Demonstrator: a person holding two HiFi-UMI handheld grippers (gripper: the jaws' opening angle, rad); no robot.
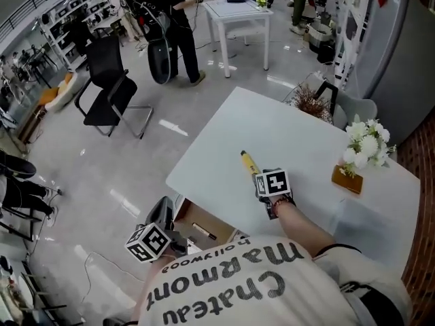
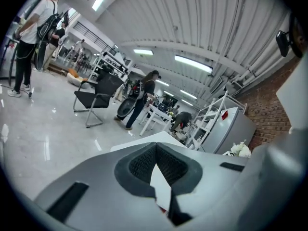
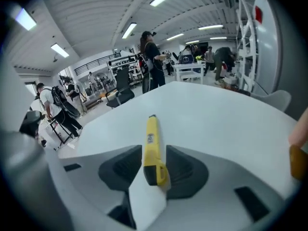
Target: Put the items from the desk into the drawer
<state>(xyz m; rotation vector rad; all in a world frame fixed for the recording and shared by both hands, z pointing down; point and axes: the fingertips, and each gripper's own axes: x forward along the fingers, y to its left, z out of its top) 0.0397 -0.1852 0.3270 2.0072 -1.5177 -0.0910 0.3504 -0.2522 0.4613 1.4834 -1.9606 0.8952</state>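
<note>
- Yellow tool (image 3: 151, 136): lying flat on desk (image 1: 299, 134), between jaws of right gripper (image 3: 153, 158), nose pointing away ahead.
- Right gripper: jaws standing spread, pads flanking tool's butt end, not pinching. Probably lining up for pickup.
- Left gripper (image 2: 157, 150): pads pressing together, carrying nothing. Hovering low with open drawer (image 1: 204, 226) just to its right, likely keeping clear.
- Obscured: shirt (image 1: 238, 284) and desk edge covering most of drawer, contents unreadable. Tool type unclear.

We wear a cream T-shirt (image 1: 258, 284) with black lettering. Our left gripper (image 2: 156, 148) and right gripper (image 3: 154, 149) are grey plastic with dark ribbed pads (image 3: 185, 170). Each bears a black-and-white marker cube (image 1: 275, 182).
</note>
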